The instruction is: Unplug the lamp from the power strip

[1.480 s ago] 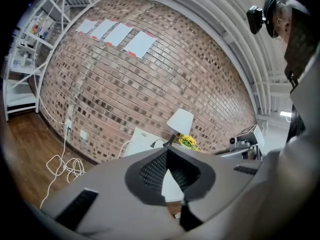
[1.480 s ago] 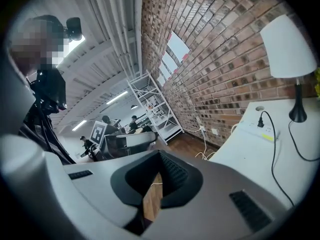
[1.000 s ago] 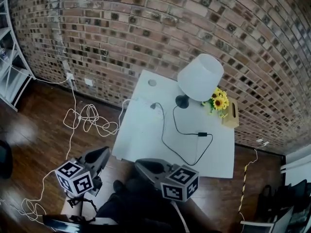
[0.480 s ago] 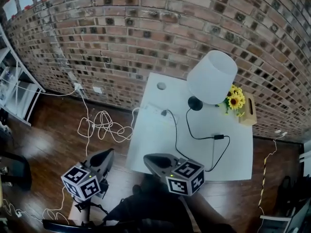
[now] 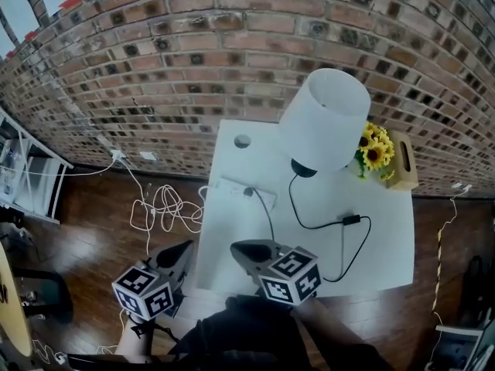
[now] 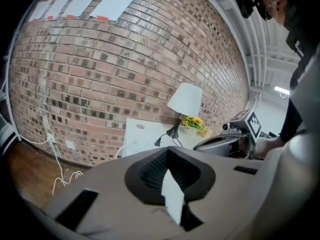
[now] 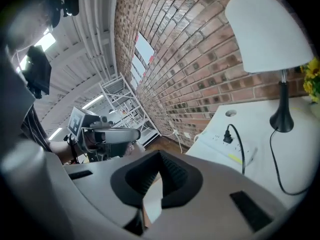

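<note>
The lamp [image 5: 323, 118] with a white shade stands at the back of the white table [image 5: 387, 246]. Its black cord [image 5: 340, 246] loops over the tabletop past an inline switch to a black plug [image 5: 249, 192] seated in the white power strip [image 5: 236, 185]. Both grippers hover at the table's near side, apart from the strip. My left gripper [image 5: 184, 250] is shut and empty, left of the table edge. My right gripper [image 5: 240, 248] is shut and empty over the near edge. In the right gripper view the plug [image 7: 229, 134] and power strip [image 7: 237, 143] lie ahead to the right.
Sunflowers [image 5: 373, 151] and a wooden tissue box [image 5: 404, 172] sit at the table's back right. White cables [image 5: 162, 207] coil on the wooden floor left of the table, running to a wall socket [image 5: 117, 155]. A brick wall [image 5: 178, 68] backs the table; metal shelving [image 5: 31, 180] stands far left.
The head view has drawn nearer to the table, so lamp and strip look larger. Both grippers moved forward with it; the right one now reaches the table's near edge. Jaws stay shut.
</note>
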### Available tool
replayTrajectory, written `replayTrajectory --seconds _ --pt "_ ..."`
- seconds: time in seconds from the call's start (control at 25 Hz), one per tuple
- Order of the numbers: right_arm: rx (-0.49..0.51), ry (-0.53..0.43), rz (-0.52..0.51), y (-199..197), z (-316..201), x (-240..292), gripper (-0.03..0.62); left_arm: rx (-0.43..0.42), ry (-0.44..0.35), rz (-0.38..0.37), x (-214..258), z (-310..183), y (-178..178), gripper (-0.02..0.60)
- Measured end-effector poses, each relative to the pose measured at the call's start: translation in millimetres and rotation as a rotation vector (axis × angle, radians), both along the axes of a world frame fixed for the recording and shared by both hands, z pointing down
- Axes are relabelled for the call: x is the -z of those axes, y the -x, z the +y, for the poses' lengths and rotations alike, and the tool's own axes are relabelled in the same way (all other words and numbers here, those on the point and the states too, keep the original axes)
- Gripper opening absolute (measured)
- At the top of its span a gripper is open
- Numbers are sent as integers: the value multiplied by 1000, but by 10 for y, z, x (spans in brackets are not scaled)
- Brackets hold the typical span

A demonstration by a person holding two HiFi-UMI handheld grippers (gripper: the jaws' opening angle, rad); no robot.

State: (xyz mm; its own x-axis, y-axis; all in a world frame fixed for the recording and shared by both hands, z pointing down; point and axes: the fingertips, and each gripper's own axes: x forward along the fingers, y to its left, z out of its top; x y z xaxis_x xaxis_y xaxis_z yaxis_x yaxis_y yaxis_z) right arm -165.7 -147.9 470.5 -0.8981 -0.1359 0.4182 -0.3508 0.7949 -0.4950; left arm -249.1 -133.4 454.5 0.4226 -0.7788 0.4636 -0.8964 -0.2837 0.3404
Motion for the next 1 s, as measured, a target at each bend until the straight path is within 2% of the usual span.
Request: replayTrajectory --seconds 0.28,0.4,0.44,0.6,0.64,0.72,0.76,1.0 --pt "-1 -98 26 -115 -359 -50 -11 -52 20 -98 -79 -448 -98 17" --pt "-54 -172 54 -232 -565 -3 -8 -105 28 -125 -124 -621 -179 17" --pt "-73 -195 65 -271 -642 7 26 -122 32 -124 -146 -681 -213 17" --pt "-122 -259 135 -387 -913 -25 29 -198 48 -159 -313 -920 -317 17" --pt "-134 -267 155 -401 -967 -44 50 -224 49 -176 -365 -975 -338 17" --pt "-142 -284 210 -397 -1062 -90 160 -273 48 -192 -455 -1083 -366 17" --pt "-141 -296 240 -378 -1103 -110 179 -294 48 -189 -495 -1132 -372 17" --pt "-191 -334 368 -316 -1297 -169 179 -416 84 -162 -773 -1368 -419 17"
